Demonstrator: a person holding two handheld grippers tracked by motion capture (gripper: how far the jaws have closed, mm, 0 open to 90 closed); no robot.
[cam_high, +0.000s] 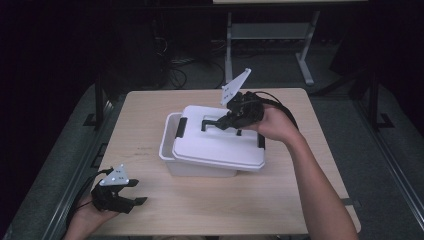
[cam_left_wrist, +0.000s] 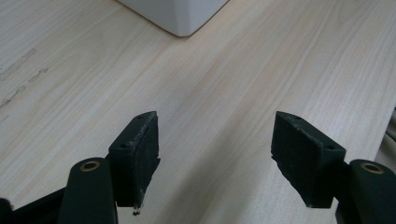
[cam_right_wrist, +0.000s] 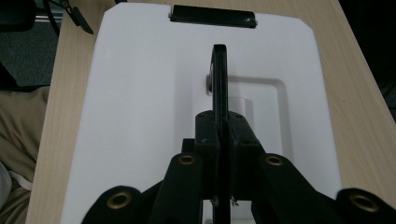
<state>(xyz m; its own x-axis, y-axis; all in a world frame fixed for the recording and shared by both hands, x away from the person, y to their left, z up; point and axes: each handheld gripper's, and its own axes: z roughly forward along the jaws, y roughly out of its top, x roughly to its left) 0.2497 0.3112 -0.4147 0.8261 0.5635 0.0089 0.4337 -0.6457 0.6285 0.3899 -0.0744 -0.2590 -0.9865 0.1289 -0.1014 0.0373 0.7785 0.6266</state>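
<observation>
At the near left corner of the table (cam_high: 280, 210), the left gripper (cam_high: 131, 192) rests on the wood with its jaws spread wide, holding nothing. Farther in, mid-table, sits a white box (cam_high: 197, 167) — its lid (cam_high: 215, 145) askew, shifted right. The right gripper (cam_high: 223, 121) pinches the lid's black handle (cam_right_wrist: 219, 74) — jaws pressed tight on it.

Light wood table (cam_high: 210, 210), grain running lengthwise. Faint dark scuff marks (cam_high: 142, 150) on its left part. Grey floor (cam_high: 345, 125) around the table. Beyond its far edge: tangled black cables (cam_high: 175, 70) on the floor, and a grey metal stand (cam_high: 270, 32) to their right.
</observation>
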